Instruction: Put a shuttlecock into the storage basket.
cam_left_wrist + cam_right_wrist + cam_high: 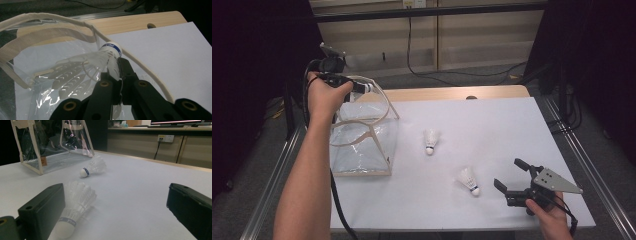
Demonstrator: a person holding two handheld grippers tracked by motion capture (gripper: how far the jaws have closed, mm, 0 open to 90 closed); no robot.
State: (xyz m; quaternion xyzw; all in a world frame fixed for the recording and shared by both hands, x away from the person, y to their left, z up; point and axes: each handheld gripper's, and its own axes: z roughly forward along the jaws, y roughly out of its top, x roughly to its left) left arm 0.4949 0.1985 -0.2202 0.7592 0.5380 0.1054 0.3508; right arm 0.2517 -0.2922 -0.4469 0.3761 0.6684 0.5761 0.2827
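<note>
Your left hand-held gripper [117,75] is clenched on a shuttlecock [100,62] over the clear bag [362,145], your right hand-held gripper [512,177] gapes near another shuttlecock [468,180] on the surface [492,125]: featherlight, crushable skirts, so pinch near the firm cork.

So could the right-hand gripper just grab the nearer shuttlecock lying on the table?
Probably yes. The right gripper is open, and the nearer shuttlecock lies on the bare white table just ahead of its jaws, with nothing between them.
</note>
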